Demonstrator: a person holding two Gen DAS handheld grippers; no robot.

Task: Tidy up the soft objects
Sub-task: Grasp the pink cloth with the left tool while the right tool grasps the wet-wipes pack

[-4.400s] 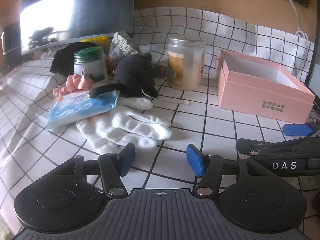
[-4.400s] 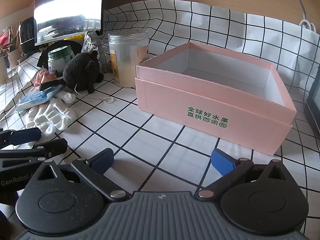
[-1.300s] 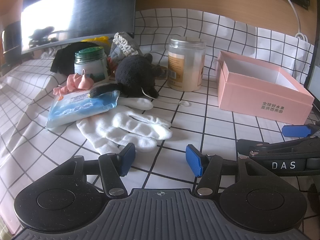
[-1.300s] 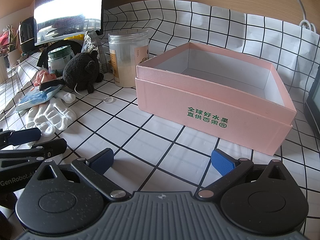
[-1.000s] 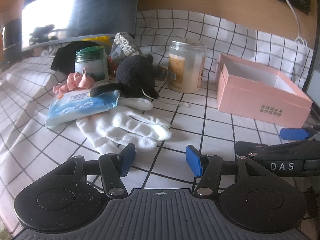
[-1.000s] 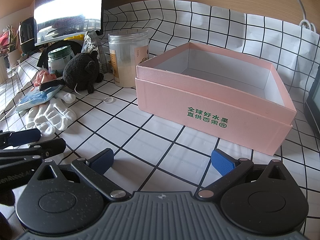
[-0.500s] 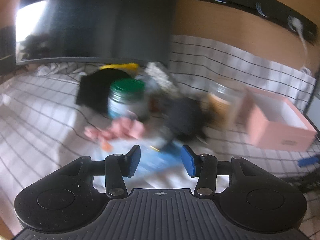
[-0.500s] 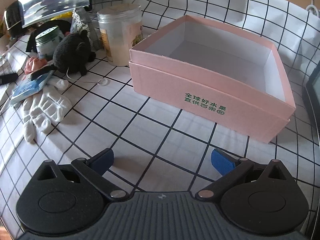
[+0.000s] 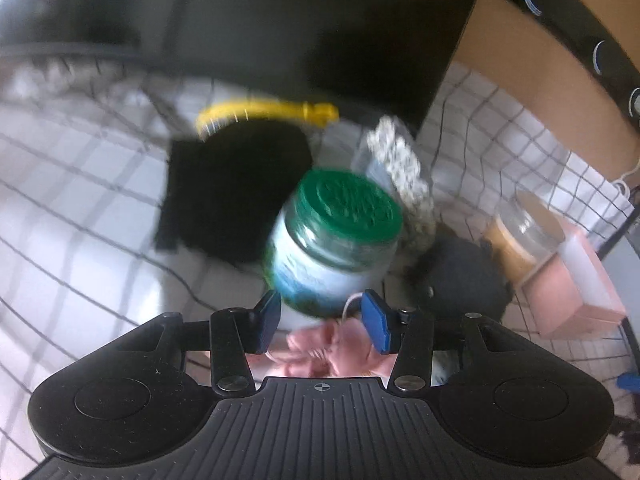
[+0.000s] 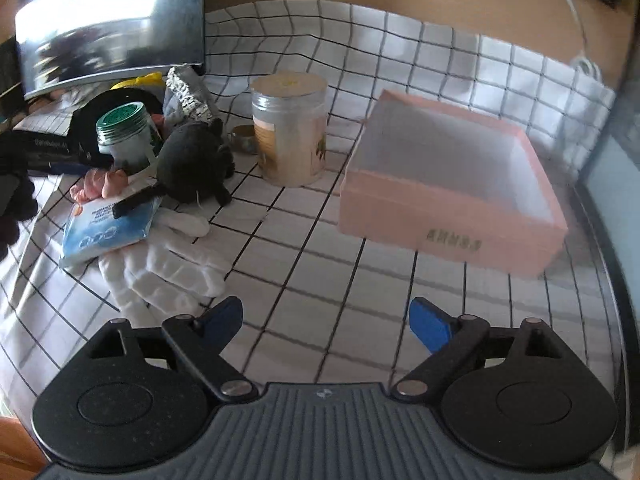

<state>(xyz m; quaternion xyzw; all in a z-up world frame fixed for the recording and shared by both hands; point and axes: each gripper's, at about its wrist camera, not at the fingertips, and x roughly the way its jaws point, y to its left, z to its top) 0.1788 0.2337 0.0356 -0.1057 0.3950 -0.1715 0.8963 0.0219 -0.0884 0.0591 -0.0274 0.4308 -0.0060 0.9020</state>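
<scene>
Over the counter | left hand-held gripper (image 9: 322, 322) half-open, empty, pink scrunchie (image 9: 332, 346) directly beneath | right hand-held gripper (image 10: 326, 324) wide, empty, far off

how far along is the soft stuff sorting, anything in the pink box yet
Nothing looks done: the pink box shows only its bare white inside. In hand: the left tongs are open over the pink soft item beside the green-lidded jar, gripping nothing. The right tongs are open and empty. Left on the cloth: white glove, black plush.
</scene>
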